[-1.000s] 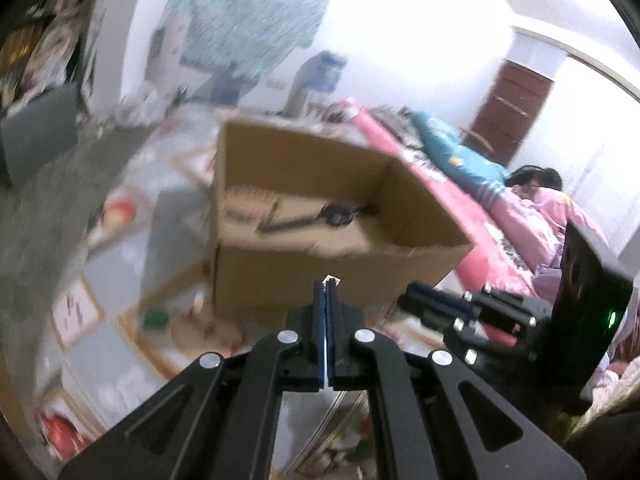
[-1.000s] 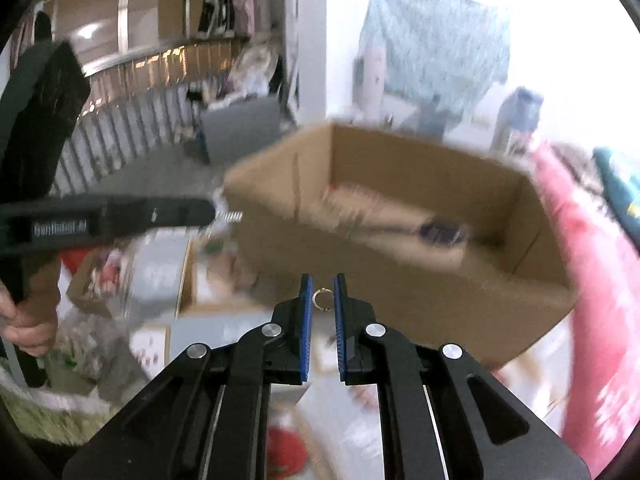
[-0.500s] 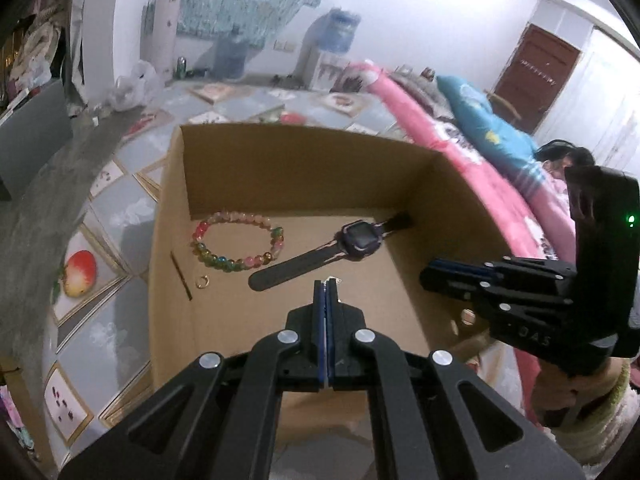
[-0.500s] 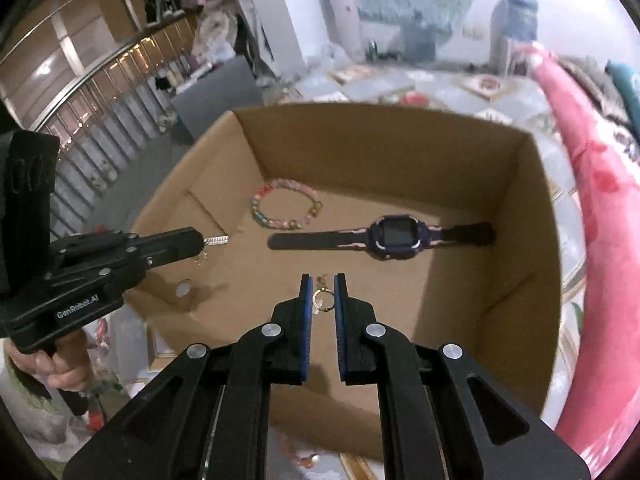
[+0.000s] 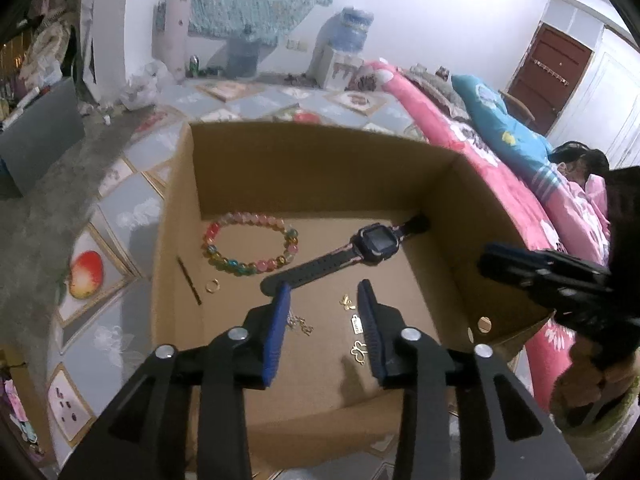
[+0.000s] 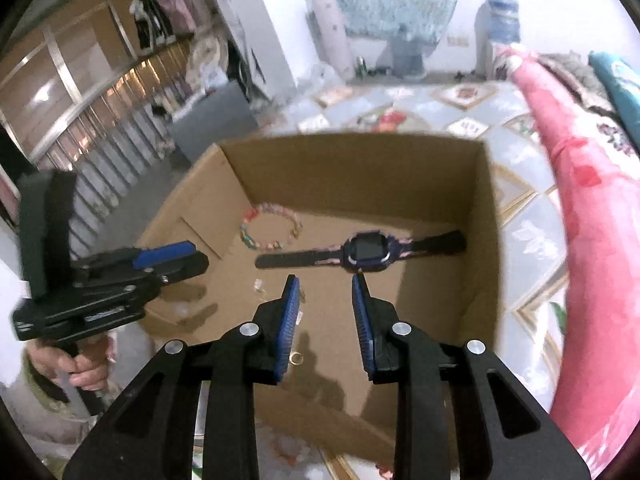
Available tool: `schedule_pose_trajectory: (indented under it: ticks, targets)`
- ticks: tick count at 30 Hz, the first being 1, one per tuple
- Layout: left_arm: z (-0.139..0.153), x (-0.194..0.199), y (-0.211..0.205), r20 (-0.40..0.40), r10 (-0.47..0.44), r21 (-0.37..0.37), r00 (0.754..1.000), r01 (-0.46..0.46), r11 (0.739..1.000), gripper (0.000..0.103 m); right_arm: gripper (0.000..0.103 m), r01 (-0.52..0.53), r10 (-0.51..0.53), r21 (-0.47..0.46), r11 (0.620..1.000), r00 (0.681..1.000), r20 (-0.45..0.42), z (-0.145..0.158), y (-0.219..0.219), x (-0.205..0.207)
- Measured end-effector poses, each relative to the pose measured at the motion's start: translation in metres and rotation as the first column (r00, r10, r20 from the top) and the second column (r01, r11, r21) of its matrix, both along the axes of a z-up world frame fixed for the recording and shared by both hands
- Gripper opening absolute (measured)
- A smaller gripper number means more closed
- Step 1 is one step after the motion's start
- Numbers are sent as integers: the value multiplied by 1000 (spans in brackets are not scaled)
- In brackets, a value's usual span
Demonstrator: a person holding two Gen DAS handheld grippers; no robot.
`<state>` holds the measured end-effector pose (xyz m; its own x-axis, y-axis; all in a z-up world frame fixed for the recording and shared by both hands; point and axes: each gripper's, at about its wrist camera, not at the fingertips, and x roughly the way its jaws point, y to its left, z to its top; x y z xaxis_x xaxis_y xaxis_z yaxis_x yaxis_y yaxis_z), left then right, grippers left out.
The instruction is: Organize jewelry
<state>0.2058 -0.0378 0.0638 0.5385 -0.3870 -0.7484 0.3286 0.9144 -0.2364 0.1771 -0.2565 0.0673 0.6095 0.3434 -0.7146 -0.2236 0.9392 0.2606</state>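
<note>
Jaws of both the left gripper [image 5: 323, 300] and right gripper [image 6: 325, 294], clenched on small gold pieces a moment ago, now gape empty over the box [image 5: 320, 160], their charms [image 5: 347, 301] and ring [image 6: 296, 358] dropped below, so fetching more comes next.

Open brown cardboard box [image 5: 320, 168] on the tiled floor [image 5: 132, 216]
Inside lie a multicoloured bead bracelet [image 5: 250, 244], black wristwatch [image 5: 360, 246], small gold ring [image 5: 212, 286]
</note>
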Motion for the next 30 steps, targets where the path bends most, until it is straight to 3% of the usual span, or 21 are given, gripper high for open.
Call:
schedule_pose_trajectory:
  ticks: [6,12,15,17,21,24,29,30]
  targets:
    - [24,-35,17,100,40,-21,994,-38,999,53,33,13,-24,73,997,988,151,35,-28,-66]
    - [42,-81,37,189,52,-50,981,-43,998,64,36,22,-41,103,994,982,182,36,-36,-121]
    - [45,-105,42,226,39,-43,973,-30,999,70,36,17,-34,116,993,988,148,25,-32,-131]
    - [43,-121,44,241,24,-33,970,-16,999,73,36,8,-19,148,989,997,74,4,-24,-131]
    - [23,-140,38,217,11,15,976,-15,1000,77,35,-1,6,101,995,999,-53,-41,5,-115]
    - [-1,-148,28,179,15,83,984,-30,996,77,35,5,-3,14,1000,995,-99,-71,23,-97]
    - [-32,-155,21,121,15,131,993,-30,991,77,21,-5,-4,-56,998,987,-158,-104,39,-83]
    - [-38,-156,21,109,15,133,994,-29,991,77,10,-13,2,-69,998,988,-157,-105,42,-84]
